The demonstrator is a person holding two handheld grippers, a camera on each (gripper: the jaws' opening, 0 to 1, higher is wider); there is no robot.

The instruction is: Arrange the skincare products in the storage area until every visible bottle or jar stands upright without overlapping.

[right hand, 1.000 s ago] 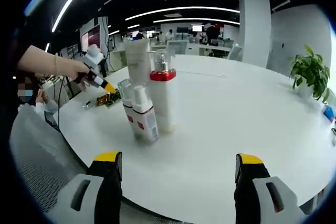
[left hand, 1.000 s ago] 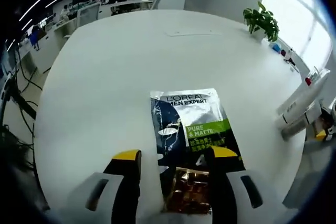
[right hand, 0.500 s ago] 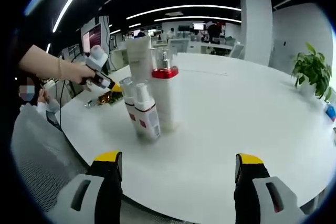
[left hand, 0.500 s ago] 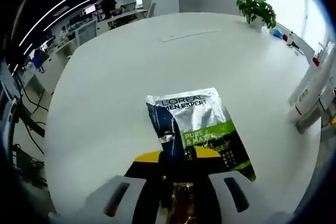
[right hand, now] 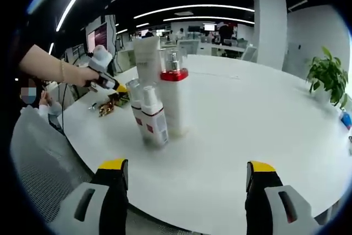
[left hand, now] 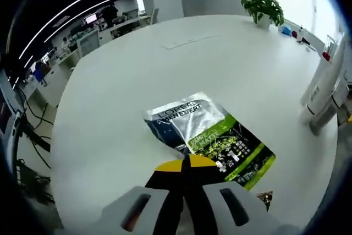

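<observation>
A silver, dark blue and green L'Oreal sachet [left hand: 204, 131] lies tilted on the white round table [left hand: 110, 75]. My left gripper [left hand: 186, 163] is shut on the sachet's near edge. In the right gripper view a hand holds that left gripper [right hand: 114, 86] behind the bottles. A white tube [right hand: 147, 59], a tall white bottle with a red collar [right hand: 172, 103] and two small pump bottles [right hand: 153, 120] stand upright close together. My right gripper [right hand: 187, 173] stands open in front of them, with nothing between its jaws. The same bottles [left hand: 324, 89] show at the right edge of the left gripper view.
A small gold-brown packet [left hand: 265, 197] lies on the table beside the sachet, also seen as a gold-brown packet [right hand: 106, 107] left of the bottles. A potted plant [left hand: 263, 8] stands at the table's far side. A grey chair back [right hand: 38, 158] sits at the near table edge.
My left gripper went from open to shut on the sachet's edge. The sachet has turned and slid off the gold-brown packet. The right gripper and the bottles have stayed put.
</observation>
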